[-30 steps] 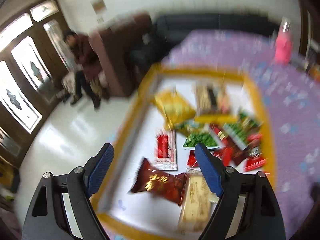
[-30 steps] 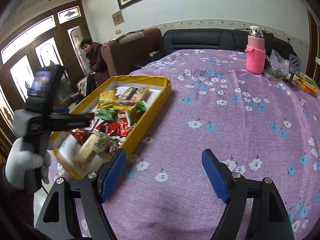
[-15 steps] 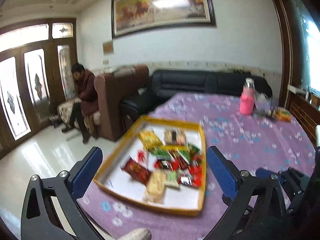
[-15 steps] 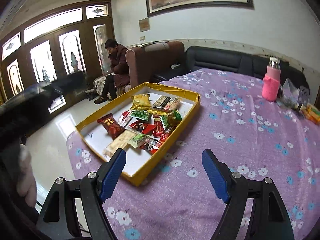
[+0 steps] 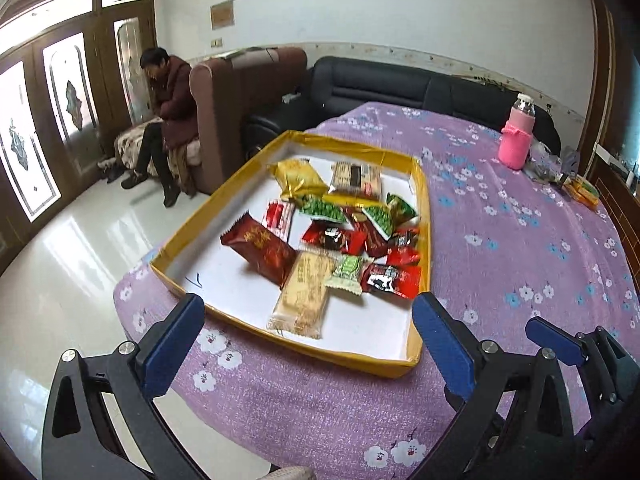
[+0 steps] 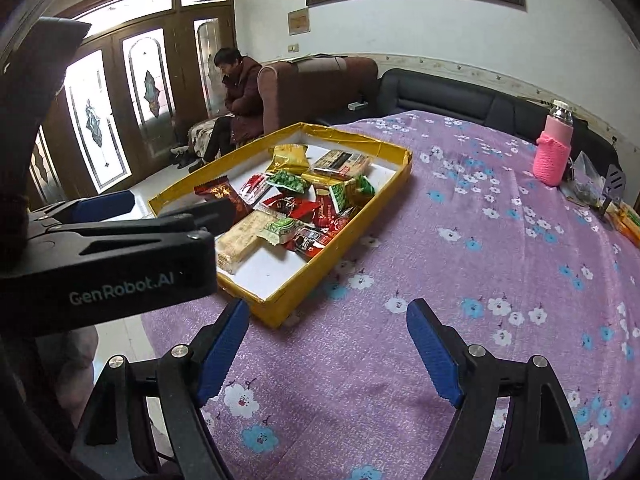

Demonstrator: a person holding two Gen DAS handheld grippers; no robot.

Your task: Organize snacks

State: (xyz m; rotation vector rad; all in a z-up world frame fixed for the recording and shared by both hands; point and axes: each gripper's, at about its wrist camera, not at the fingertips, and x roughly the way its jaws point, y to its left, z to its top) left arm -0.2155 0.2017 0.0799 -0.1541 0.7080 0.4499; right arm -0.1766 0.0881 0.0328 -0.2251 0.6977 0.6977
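Observation:
A yellow-rimmed tray (image 5: pixel 416 362) with a white floor lies on the purple flowered tablecloth and holds several wrapped snacks: a dark red pack (image 5: pixel 262 246), a beige biscuit bar (image 5: pixel 306 294), green packs (image 5: pixel 322 208), small red packs (image 5: pixel 394 278) and a gold pack (image 5: pixel 298 178). My left gripper (image 5: pixel 308 338) is open and empty, in front of the tray's near edge. My right gripper (image 6: pixel 326 350) is open and empty over the cloth, right of the tray (image 6: pixel 280 308). The left gripper's body (image 6: pixel 116 268) shows at the left of the right wrist view.
A pink-sleeved bottle (image 5: pixel 516 140) stands at the table's far right, with small items (image 5: pixel 582 190) beside it. A person (image 5: pixel 166 120) sits on a brown sofa at the far left. A black sofa (image 5: pixel 384 84) lies behind the table. The table edge (image 5: pixel 132 320) drops to white floor.
The left gripper has pulled back from close over the snacks to in front of the tray. The right gripper has swung left, bringing the tray nearer. Both stayed open.

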